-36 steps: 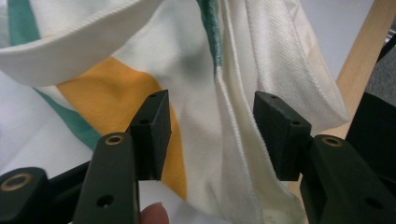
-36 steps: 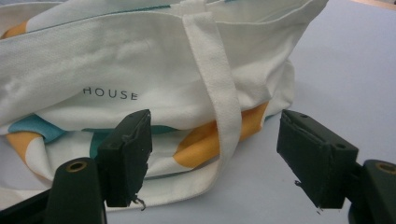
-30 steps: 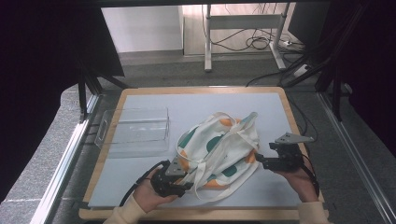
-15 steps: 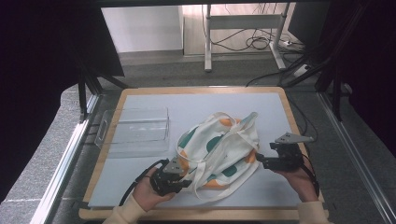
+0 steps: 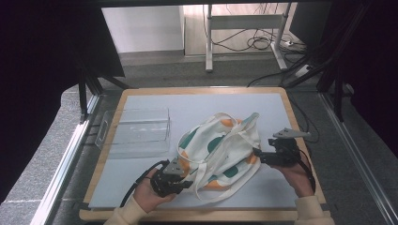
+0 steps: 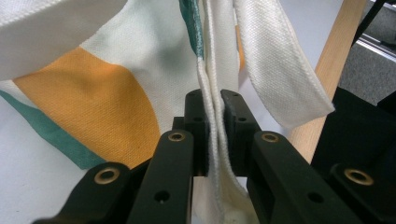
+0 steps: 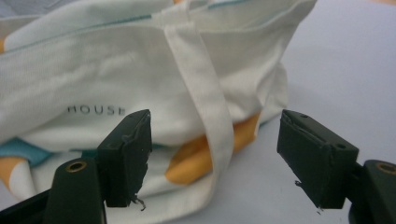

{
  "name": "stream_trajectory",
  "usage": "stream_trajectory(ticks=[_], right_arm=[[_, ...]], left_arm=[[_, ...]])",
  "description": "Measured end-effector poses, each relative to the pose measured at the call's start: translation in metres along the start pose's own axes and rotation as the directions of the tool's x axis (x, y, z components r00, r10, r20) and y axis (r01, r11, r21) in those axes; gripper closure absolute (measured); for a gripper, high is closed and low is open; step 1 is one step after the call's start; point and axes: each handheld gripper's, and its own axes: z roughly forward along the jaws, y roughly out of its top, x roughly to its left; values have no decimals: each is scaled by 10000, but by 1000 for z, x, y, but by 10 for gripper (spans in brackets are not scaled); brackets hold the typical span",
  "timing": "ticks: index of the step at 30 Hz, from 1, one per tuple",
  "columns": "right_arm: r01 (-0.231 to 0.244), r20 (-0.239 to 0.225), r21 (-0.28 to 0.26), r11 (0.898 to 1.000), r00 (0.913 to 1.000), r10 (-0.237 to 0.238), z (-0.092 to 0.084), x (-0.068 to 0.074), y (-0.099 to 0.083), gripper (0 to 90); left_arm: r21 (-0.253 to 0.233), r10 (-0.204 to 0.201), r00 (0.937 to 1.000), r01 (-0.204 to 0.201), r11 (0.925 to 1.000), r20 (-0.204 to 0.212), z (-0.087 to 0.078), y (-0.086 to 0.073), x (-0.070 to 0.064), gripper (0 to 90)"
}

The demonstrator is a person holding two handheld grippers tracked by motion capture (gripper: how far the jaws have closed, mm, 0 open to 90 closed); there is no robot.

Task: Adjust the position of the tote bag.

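A cream tote bag point(image 5: 220, 150) with orange and green patches lies crumpled on the white mat. My left gripper point(image 5: 188, 183) is at its near left corner. Its jaws have just been closing and now pinch a folded cream edge of the bag point(image 6: 93, 79) between the pads of the left gripper point(image 6: 215, 116). A loose strap point(image 6: 280, 70) hangs to the right of the jaws. My right gripper point(image 5: 257, 153) sits at the bag's right side. In its own view the right gripper point(image 7: 215, 158) stands open, with a strap point(image 7: 205, 93) and the bag point(image 7: 93, 70) just beyond the pads, untouched.
A clear plastic box point(image 5: 141, 129) stands on the left part of the mat. The wooden board point(image 5: 202, 90) frames the mat. Metal rails run along both sides of the table, and cables lie on the floor behind.
The left gripper's jaws have drawn together on the bag's near edge. Both hands and the bag stay where they were.
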Motion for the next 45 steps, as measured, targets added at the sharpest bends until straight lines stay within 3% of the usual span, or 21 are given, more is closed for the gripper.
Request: stream_trajectory(ticks=[6, 12, 15, 22, 31, 38, 45], right_arm=[[-214, 196, -176, 9996, 9996, 218, 7, -3, 22, 282], [-701, 491, 86, 9975, 9964, 696, 22, -13, 41, 283], [-1109, 652, 226, 9936, 9919, 1093, 32, -21, 51, 280], [-1389, 1270, 505, 9890, 9831, 1316, 48, -25, 70, 275], [-1867, 1480, 644, 9803, 9733, 1757, 65, -26, 80, 255], [-2028, 1922, 758, 9763, 9637, 1853, 77, -28, 85, 243], [-2591, 2063, 914, 9615, 9495, 2362, 93, -39, 85, 240]], left_arm=[[-65, 65, 10000, -65, 10000, 28, 1, -1, 0, 824], [-31, 91, 10000, -91, 10000, 31, 1, 0, 0, 822], [-28, 96, 10000, -96, 10000, 26, 1, 0, 0, 822], [-20, 119, 9999, -119, 9999, 15, 1, -1, 0, 822], [-15, 96, 10000, -96, 10000, 12, 1, -1, -1, 822], [13, 150, 9999, -150, 9999, -16, 1, -1, -1, 822], [-15, 204, 9998, -204, 9998, -43, 1, -1, -2, 822]])
